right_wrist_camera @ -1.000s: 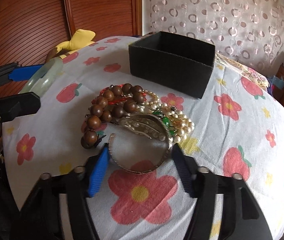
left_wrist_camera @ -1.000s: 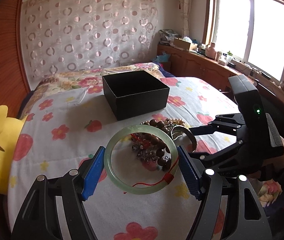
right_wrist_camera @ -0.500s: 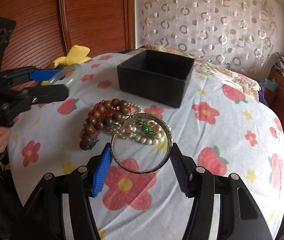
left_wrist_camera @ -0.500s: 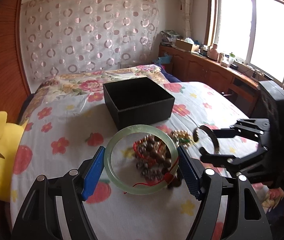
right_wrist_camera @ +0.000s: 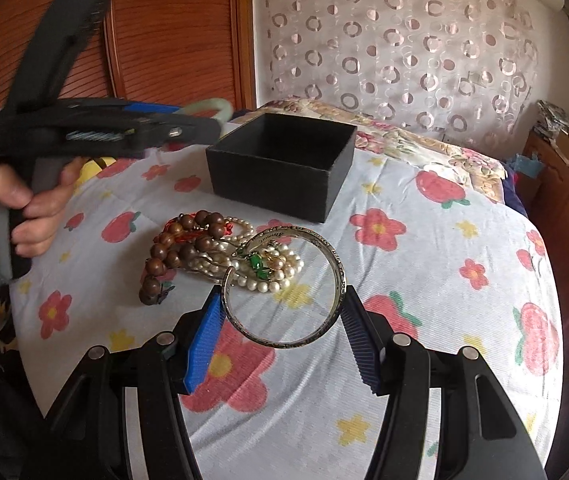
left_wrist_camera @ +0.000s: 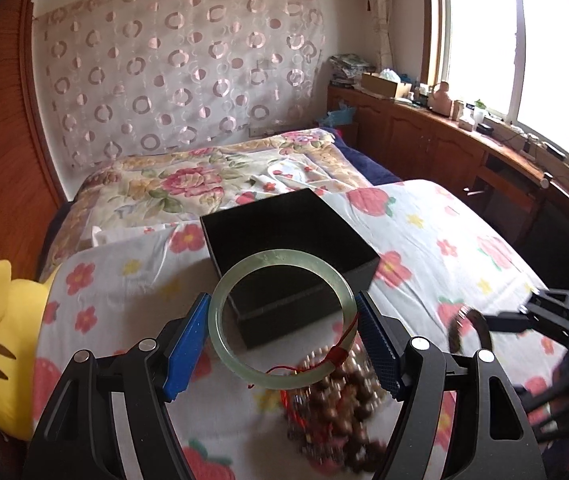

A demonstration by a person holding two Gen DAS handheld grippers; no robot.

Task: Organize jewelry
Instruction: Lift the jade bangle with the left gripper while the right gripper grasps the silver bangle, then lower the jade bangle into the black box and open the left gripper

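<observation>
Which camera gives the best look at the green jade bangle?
The left wrist view: the whole jade bangle shows, clamped between the left tongs. The right wrist view shows only a blurred sliver of it.

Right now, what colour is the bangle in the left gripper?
Pale translucent green bangle, red thread tied on one side; clearest in the left wrist view.

Two bangles are off the bed: one pale green bangle (left_wrist_camera: 282, 318) pinched in the left claw (left_wrist_camera: 284, 344), one silver bangle (right_wrist_camera: 284, 286) in the right claw (right_wrist_camera: 280, 336). One black box (right_wrist_camera: 280, 166) sits beyond both claws, one heap of beads (right_wrist_camera: 220, 254) just ahead of the right one.
</observation>
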